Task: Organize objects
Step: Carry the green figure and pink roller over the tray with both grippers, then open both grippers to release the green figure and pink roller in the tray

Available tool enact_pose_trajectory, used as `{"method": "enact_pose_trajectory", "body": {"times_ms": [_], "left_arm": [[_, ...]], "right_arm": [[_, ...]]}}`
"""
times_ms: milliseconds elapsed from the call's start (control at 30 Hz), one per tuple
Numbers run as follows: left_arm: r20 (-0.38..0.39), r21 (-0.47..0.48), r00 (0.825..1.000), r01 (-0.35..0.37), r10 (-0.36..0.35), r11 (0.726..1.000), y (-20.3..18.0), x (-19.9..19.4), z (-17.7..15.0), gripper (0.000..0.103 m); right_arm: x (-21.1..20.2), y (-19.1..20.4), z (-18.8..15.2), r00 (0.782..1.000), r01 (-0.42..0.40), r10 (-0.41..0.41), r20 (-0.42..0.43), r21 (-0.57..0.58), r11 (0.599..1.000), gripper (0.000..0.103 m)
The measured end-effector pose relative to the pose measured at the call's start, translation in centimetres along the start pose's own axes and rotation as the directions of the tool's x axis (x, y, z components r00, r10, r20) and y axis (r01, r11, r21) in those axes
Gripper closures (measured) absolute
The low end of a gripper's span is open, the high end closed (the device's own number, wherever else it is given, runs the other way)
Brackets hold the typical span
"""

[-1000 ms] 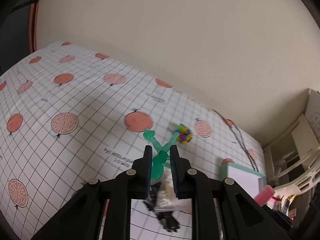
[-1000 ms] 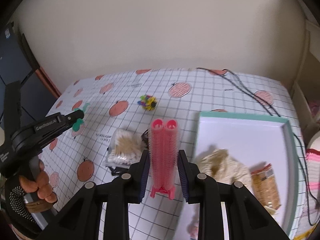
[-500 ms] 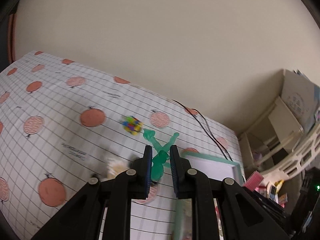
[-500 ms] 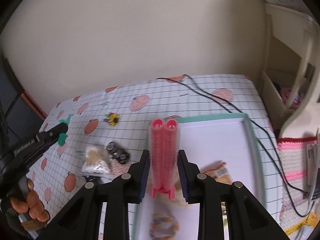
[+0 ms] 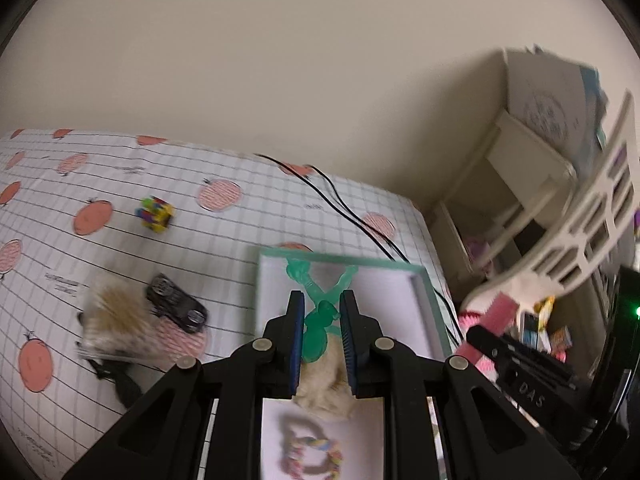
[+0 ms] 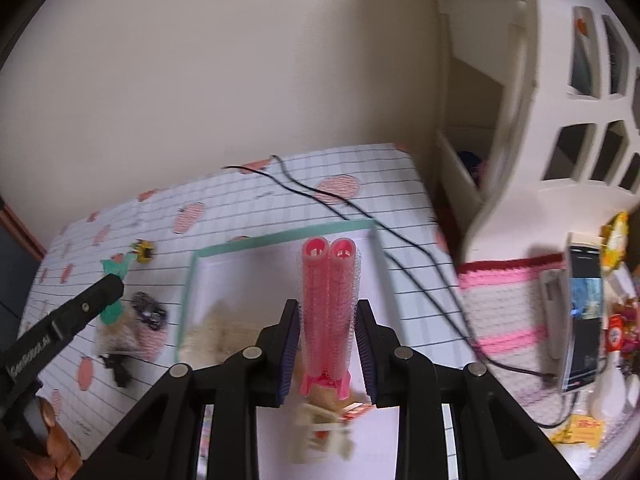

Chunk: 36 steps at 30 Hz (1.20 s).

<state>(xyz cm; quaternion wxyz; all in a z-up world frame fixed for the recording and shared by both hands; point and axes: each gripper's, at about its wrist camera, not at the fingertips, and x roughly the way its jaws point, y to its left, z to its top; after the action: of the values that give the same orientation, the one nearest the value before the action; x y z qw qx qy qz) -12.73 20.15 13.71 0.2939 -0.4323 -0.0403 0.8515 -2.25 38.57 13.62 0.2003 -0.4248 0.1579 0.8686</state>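
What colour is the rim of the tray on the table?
Mint green around a white inside; the tray rim shows best in the right wrist view.

— What's behind the table?

— A plain cream wall [image 5: 280,60], bare and evenly lit. At the far left edge of the right wrist view runs a reddish-brown strip [image 6: 20,232] with a dark panel [image 6: 12,276] beside it.

— And the surface itself?

— A white cloth [image 5: 240,216] with a black grid and orange-pink round fruit prints. A black cable [image 6: 360,208] trails across its far corner.

— Anything to the right?

— A cream shelf unit [image 5: 500,184] stands in the corner beside the table. In front of it is a white basket with cut-out openings [image 6: 580,112], blurred, so its shape is hard to tell. Below that lies a pink and white crocheted mat [image 6: 508,304].
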Motion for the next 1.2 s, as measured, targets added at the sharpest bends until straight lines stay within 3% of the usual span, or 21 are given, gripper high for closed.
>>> {"method": "enact_pose_trajectory", "body": {"times_ms": [433, 900, 1200], "left_arm": [[-0.116, 0.105, 0.993, -0.008, 0.021, 0.994, -3.3, 3.6, -2.6, 0.085], [-0.216, 0.131, 0.975, -0.031, 0.059, 0.991, -2.9, 7.1, -5.3, 0.084], [-0.233, 0.126, 0.971, -0.021, 0.051, 0.992, -2.6, 7.3, -5.5, 0.084]], "right_arm": [[2.6, -1.2, -1.7, 0.99, 0.101, -0.108, -0.093, -0.073, 0.992, 0.074], [4.9, 0.4, -2.4, 0.99, 0.103, -0.109, -0.09, -0.07, 0.992, 0.073], [5.2, 1.2, -2.6, 0.989, 0.103, -0.112, -0.095, -0.091, 0.99, 0.072]]}}
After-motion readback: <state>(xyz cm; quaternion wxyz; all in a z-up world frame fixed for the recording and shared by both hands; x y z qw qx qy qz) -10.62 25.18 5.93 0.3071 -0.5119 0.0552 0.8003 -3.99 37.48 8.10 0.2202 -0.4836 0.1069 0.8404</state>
